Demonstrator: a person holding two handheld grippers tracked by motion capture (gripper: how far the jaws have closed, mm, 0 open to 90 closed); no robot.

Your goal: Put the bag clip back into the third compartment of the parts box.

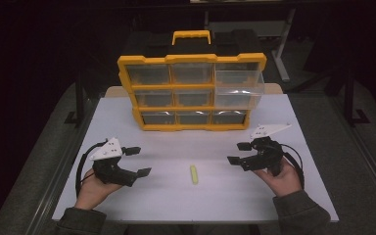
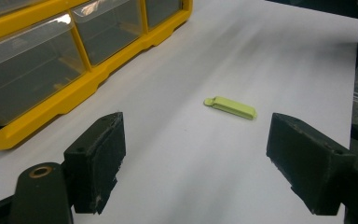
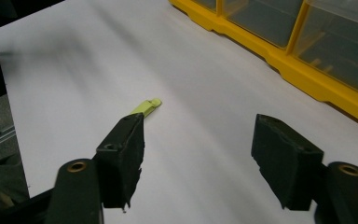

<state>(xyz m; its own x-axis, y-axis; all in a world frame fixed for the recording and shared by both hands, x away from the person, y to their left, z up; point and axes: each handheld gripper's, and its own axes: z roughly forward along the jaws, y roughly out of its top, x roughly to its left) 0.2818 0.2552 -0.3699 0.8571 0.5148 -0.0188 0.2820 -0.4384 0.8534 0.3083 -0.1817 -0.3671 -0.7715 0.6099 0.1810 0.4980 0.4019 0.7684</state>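
Right tongs (image 3: 198, 163) parted, left jaw half-hiding yellow-green clip (image 3: 145, 107)

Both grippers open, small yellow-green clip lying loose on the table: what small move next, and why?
Probably bring the right gripper over the flat yellow-green plastic clip: it lies untouched between both open grippers, and the yellow organiser's top-right clear drawer, on that side, stands pulled out.

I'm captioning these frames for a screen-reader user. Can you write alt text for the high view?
A person's two hands each hold an open black gripper, the left gripper and the right gripper, above a white table, with a small yellow-green clip lying between them. Behind stands a yellow drawer organizer with clear drawers, its upper right drawer pulled out.
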